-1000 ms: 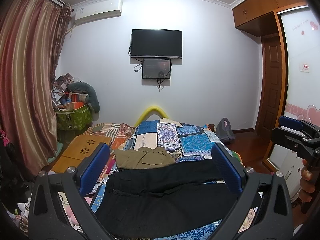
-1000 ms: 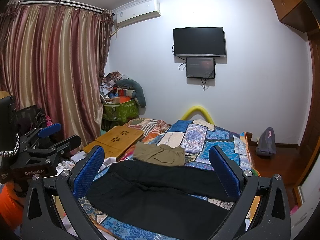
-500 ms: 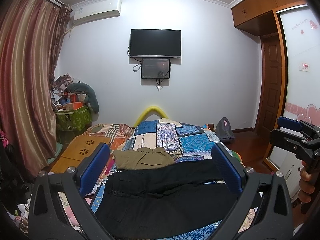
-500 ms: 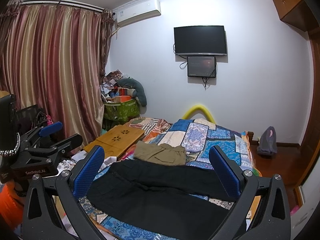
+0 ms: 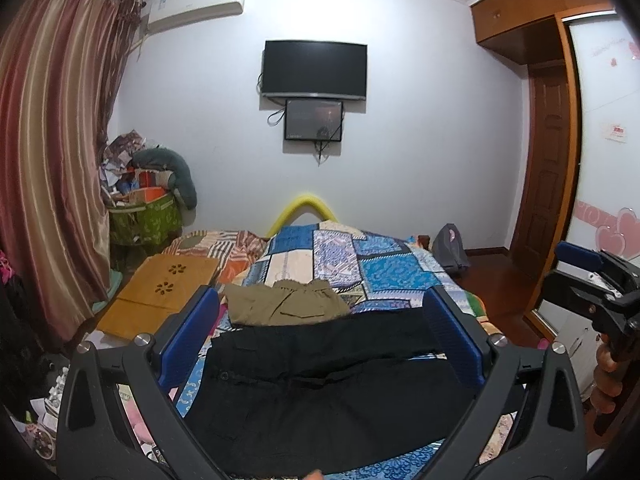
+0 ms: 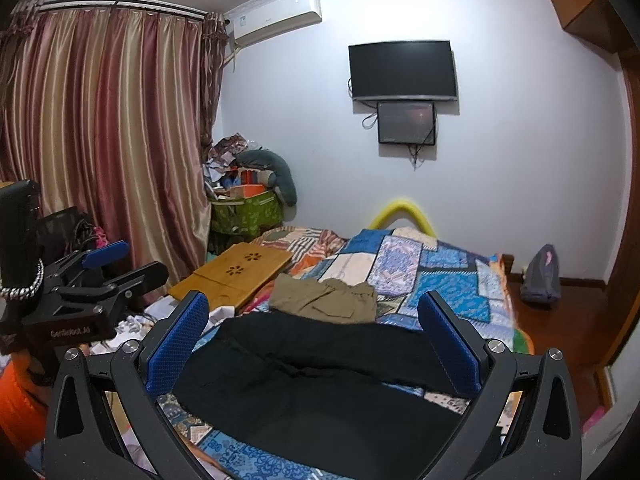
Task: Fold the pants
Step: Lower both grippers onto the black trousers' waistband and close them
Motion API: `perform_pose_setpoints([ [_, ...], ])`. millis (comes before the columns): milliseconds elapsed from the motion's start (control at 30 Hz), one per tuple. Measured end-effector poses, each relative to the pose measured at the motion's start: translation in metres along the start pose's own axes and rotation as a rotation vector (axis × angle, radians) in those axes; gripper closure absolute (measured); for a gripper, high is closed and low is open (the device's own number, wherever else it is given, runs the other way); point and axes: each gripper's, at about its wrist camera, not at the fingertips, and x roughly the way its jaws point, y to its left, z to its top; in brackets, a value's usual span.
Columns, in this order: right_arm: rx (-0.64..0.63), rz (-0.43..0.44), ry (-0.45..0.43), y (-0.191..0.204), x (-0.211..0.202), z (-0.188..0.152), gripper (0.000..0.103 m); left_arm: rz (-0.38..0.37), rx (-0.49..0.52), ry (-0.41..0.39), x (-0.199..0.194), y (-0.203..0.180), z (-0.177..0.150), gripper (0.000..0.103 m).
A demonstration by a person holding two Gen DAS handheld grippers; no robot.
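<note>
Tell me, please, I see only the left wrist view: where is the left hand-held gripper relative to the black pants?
Observer: In the right wrist view, the left hand-held gripper hangs left of the bed, apart from the black pants. Its jaws are open on nothing.
Operator: What shows below it there?
Observer: An orange thing at the lower left edge. I cannot tell what it is.
Operator: Is anything attached to the gripper itself?
Observer: Yes, a beaded chain wraps around its black body.
</note>
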Motion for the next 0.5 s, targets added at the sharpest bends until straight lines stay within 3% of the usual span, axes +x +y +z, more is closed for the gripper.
perform_pose_setpoints([
  [200,-0.003,-0.047,0.015,-0.024,0.026,-0.012,0.000,0.080,0.034,0.061,0.048,0.023,-0.003,0.000],
  [500,-0.009,-0.109,0.118,-0.079,0.092,-0.029,0.000,0.171,0.046,0.200,0.150,0.084,-0.015,0.000],
])
